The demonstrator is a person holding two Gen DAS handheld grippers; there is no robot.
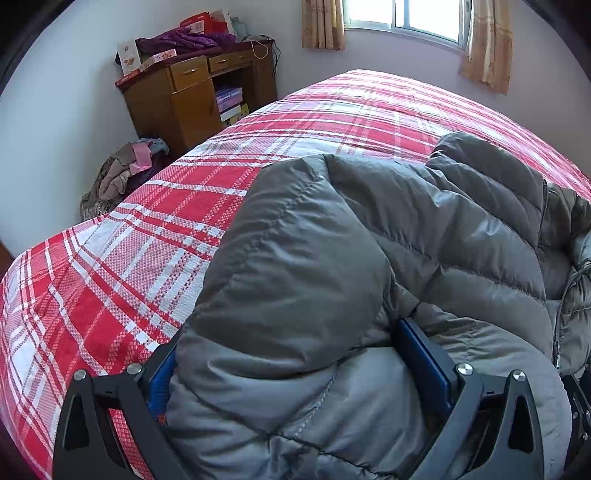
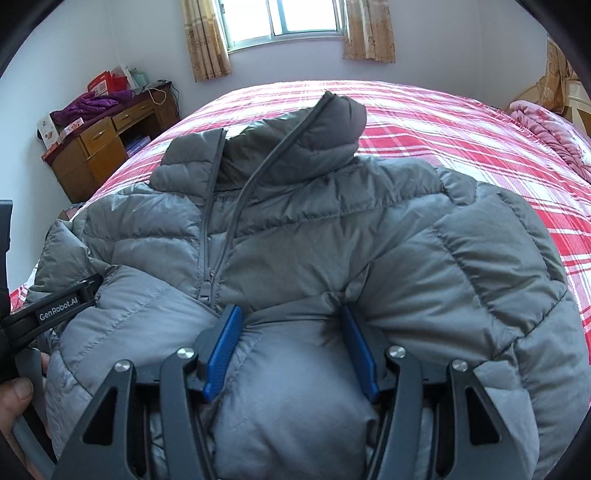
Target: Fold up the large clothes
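Two grippers pinch a grey puffer jacket (image 2: 295, 229) lying on the plaid bed (image 1: 110, 266), collar toward twelve o'clock. The left gripper (image 1: 295, 369) and right gripper (image 2: 291, 332) each clamp puffy fabric, likely for folding it.

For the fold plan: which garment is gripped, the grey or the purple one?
The grey quilted puffer jacket on the bed; the purple padded garment lies on the wooden desk.

You see a bright room — daylight pours in through the window (image 2: 286, 22), which glares white. Both pictures are sharp, but edges bend round and the corners go black.
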